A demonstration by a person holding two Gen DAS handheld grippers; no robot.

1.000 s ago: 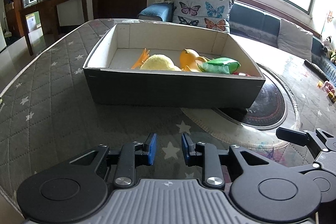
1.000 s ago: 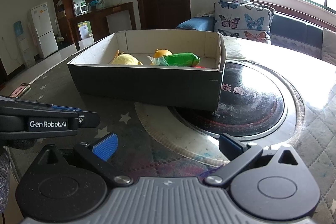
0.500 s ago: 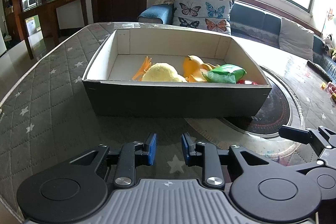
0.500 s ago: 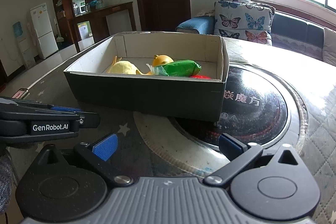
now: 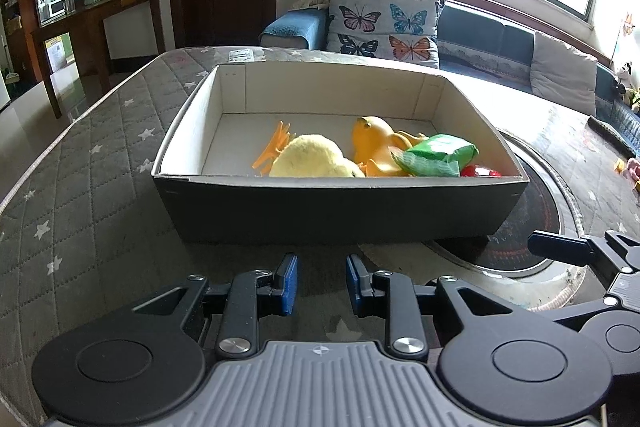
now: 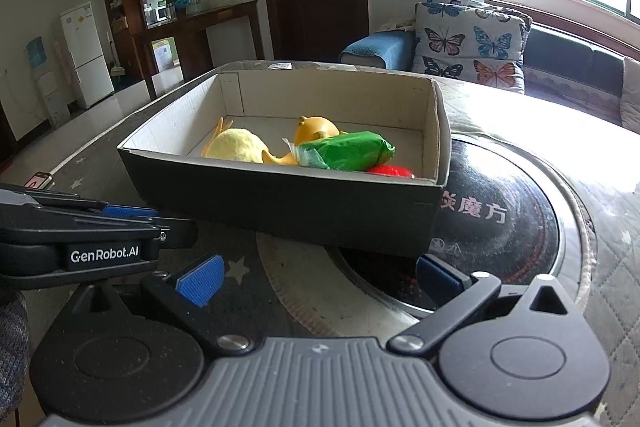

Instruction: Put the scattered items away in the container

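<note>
1 box (image 5: 340, 211) w/ 5 items inside: yellow plush (image 5: 312, 157), orange duck (image 5: 374, 143), green packet (image 5: 440, 153), red item (image 5: 478, 171), orange clip (image 5: 272, 145). Left gripper (image 5: 321, 283) nearly closed, empty; right gripper (image 6: 316, 277) wide apart, empty; both just before box.

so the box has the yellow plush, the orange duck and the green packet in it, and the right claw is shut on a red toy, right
Not quite. The right claw is open and holds nothing, as the right wrist view shows. The red toy lies in the box, beside the green packet. The yellow plush and orange duck are in there too.
</note>
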